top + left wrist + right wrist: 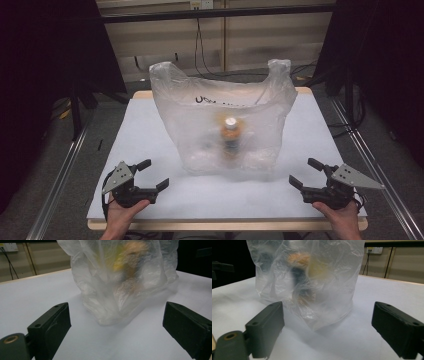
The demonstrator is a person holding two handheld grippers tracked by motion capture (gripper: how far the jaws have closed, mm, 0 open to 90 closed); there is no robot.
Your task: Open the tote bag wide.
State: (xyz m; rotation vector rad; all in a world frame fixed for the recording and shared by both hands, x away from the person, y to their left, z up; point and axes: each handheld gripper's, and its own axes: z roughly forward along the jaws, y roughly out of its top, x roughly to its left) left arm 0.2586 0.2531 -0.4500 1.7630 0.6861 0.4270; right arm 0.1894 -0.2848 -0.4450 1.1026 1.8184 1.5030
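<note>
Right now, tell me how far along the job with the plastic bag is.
Done: an orange-labelled bottle with a white cap already stands inside the translucent plastic bag on the white table. In hand: nothing; the left gripper and right gripper sit open at the near edge, clear of the bag. Left: any handling of the bag, whose handles stand untouched.

clear plastic bag [220,120] stands upright mid-table, an orange bottle [230,136] upright inside.

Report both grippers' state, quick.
Left gripper: open, empty, short of the plastic bag.
Right gripper: open, empty, also short of the bag.
</note>
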